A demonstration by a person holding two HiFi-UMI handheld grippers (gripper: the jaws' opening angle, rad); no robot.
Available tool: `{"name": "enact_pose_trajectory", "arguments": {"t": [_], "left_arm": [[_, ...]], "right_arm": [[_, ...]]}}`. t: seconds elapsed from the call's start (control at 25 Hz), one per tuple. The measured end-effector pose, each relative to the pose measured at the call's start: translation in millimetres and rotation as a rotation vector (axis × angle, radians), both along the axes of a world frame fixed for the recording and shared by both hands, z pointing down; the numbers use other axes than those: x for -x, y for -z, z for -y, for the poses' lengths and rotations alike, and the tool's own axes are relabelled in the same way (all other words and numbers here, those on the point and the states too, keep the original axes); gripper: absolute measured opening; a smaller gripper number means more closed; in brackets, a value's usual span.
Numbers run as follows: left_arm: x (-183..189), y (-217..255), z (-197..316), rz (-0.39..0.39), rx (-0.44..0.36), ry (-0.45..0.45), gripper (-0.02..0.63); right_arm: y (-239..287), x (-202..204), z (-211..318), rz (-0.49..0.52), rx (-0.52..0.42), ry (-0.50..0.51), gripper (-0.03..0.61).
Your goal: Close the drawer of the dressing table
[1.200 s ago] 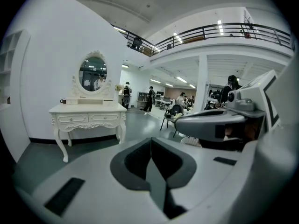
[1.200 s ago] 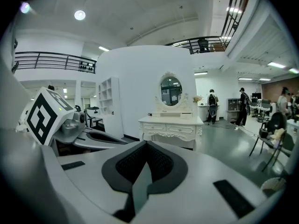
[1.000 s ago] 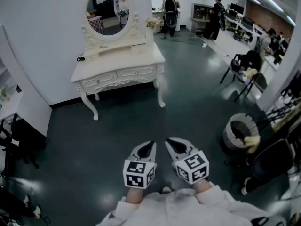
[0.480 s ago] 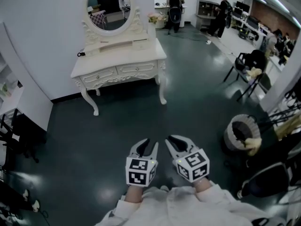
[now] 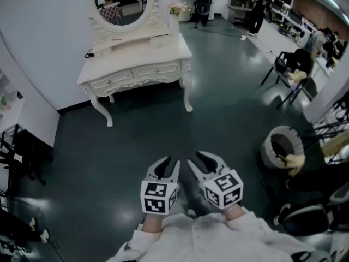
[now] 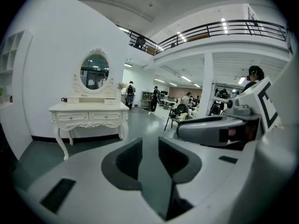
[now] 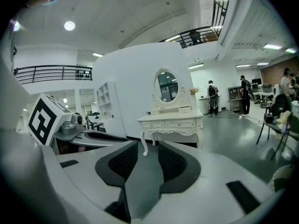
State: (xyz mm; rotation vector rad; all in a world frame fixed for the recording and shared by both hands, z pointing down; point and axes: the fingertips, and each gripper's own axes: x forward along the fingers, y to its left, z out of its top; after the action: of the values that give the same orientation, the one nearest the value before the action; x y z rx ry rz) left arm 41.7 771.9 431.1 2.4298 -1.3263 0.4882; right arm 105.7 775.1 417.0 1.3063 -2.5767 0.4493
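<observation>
While the dressing table (image 5: 136,52) sits far off at 11 o'clock in the head view, against the white wall with its oval mirror (image 5: 121,1) above, both tools hang low at 6 o'clock over dark floor (image 5: 109,157), well apart from it. The left gripper (image 5: 170,162) has its jaws apart and the right gripper (image 5: 197,158) is opening, neither on anything. The drawer fronts (image 5: 157,69) look near flush from here, and I can't tell which one stands out. Over to the left gripper view: a clear gap between the dark pads, only floor showing through, with the table at 10 o'clock. Right gripper view: jaws parting, nothing between them, the table just past the tips at 12 o'clock. So the job now, I'd say, is the approach: close in, square up to the front, pick out the open drawer, then press flat beside its knob and push straight in, not at an angle.
</observation>
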Motion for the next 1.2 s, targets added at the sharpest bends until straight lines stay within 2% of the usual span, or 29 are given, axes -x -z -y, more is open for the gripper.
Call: {"name": "enact_pose_trajectory", "arguments": {"t": [0.32,0.88,1.2], "left_arm": [[6.5,-4.8,85.0,-0.012,0.010,-0.021,0.103],[59.9,6.7,266.0,-0.003,0.006,-0.061,0.103],[76.2,5.1,334.0,-0.014,0.002,-0.098,0.103]], "right_arm": [[-12.0,7.8,80.0,-0.024,0.015,-0.009,0.114],[-2.3,59.1,262.6,-0.017,0.009,-0.049,0.114],[-2.8,71.5,327.7,-0.024,0.009,-0.098,0.114]]}}
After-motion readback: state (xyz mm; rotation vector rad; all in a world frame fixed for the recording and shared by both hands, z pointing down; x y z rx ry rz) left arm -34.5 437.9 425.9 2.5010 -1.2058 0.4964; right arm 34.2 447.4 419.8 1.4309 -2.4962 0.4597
